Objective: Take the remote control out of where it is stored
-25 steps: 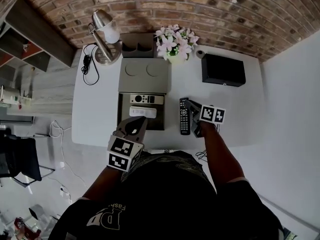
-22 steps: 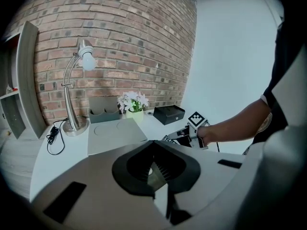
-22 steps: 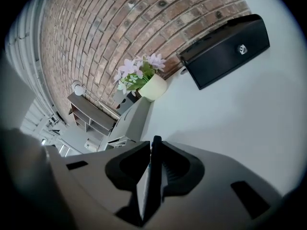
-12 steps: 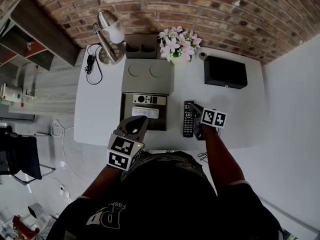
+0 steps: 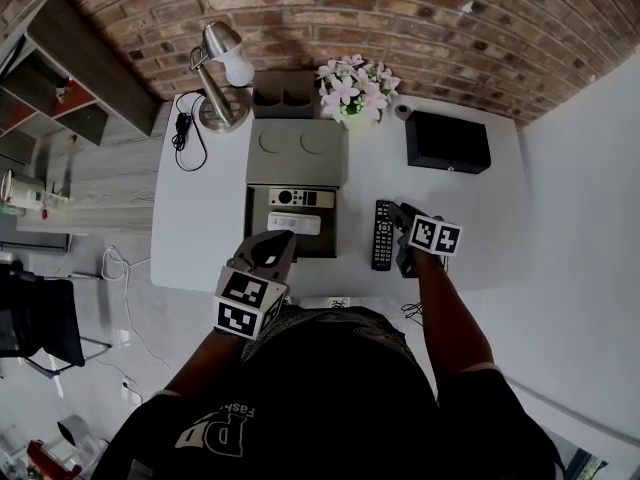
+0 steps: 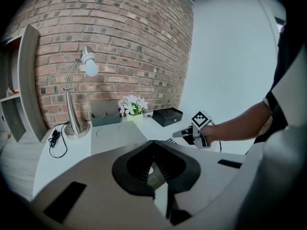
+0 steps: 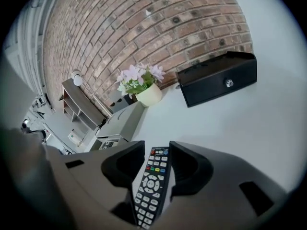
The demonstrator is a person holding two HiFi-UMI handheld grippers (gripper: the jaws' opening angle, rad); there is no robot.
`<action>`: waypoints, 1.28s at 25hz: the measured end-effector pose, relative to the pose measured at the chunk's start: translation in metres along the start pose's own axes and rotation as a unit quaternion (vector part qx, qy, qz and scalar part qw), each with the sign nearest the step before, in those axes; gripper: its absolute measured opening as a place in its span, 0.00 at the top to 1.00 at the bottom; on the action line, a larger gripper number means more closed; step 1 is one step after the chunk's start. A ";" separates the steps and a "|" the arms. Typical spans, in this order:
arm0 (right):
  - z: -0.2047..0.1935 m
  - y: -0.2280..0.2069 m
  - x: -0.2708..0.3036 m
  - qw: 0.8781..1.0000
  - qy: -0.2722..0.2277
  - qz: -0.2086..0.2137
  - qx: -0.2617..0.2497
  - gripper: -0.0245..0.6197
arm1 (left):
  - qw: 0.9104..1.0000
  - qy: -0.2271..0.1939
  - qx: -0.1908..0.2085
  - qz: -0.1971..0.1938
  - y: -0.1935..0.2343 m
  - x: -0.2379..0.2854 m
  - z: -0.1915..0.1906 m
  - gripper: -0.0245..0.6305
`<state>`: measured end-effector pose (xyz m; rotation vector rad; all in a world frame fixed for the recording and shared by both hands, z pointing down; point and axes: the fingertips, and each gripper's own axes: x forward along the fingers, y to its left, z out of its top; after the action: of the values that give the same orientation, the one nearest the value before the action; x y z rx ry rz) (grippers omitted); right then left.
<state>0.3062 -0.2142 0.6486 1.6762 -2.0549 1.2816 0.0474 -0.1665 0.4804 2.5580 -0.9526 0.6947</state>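
Observation:
A black remote (image 5: 383,234) lies flat on the white table (image 5: 200,218), to the right of the open grey storage box (image 5: 252,230). My right gripper (image 5: 398,220) straddles its near end. Its jaws have just been opening, and the remote (image 7: 152,183) lies loose between them with a gap on the right side. The right gripper (image 7: 156,147) is open. A silver remote (image 5: 295,197) and a white remote (image 5: 293,223) lie in the box tray. My left gripper (image 5: 283,243) hovers at the tray's near edge, and the left gripper (image 6: 153,145) shows its tips meeting, with nothing held.
The box lid (image 5: 295,153) lies folded back flat. Behind it stand a grey organiser (image 5: 283,93), a flower pot (image 5: 352,83) and a desk lamp (image 5: 222,63) with a coiled cable (image 5: 182,133). A black case (image 5: 447,140) sits at the back right.
The right gripper has shifted slightly right and toward me while the black remote stays flat on the table. The left gripper has kept still.

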 end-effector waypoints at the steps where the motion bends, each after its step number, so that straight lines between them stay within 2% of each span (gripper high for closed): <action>1: 0.004 0.005 -0.005 1.000 -0.008 0.002 -0.008 0.74 | 1.000 -0.002 0.001 0.000 0.000 -0.001 0.000 0.95; 5: 0.018 0.045 -0.027 0.997 -0.042 0.027 -0.054 0.74 | 1.000 -0.014 0.000 0.002 0.002 -0.008 0.003 0.95; 10: 0.033 0.124 -0.063 0.987 -0.081 0.080 -0.117 0.75 | 1.000 -0.027 -0.007 0.010 0.010 -0.019 0.007 0.95; 14: 0.036 0.176 -0.093 0.976 -0.101 0.103 -0.164 0.94 | 0.999 -0.045 -0.009 0.011 0.014 -0.028 0.015 0.95; 19: 0.025 0.229 -0.107 0.963 -0.105 0.140 -0.206 0.95 | 0.998 -0.057 -0.011 0.019 0.021 -0.040 0.018 0.95; 25: 0.009 0.267 -0.097 0.951 -0.090 0.155 -0.253 0.95 | 0.998 -0.062 -0.006 0.023 0.030 -0.051 0.019 0.95; 32: 0.001 0.273 -0.086 0.951 -0.073 0.161 -0.252 0.95 | 0.998 -0.056 -0.004 0.022 0.037 -0.056 0.011 0.95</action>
<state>0.0978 -0.1585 0.4602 1.2719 -2.5423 0.6186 -0.0115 -0.1693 0.4457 2.5998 -1.0476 0.5625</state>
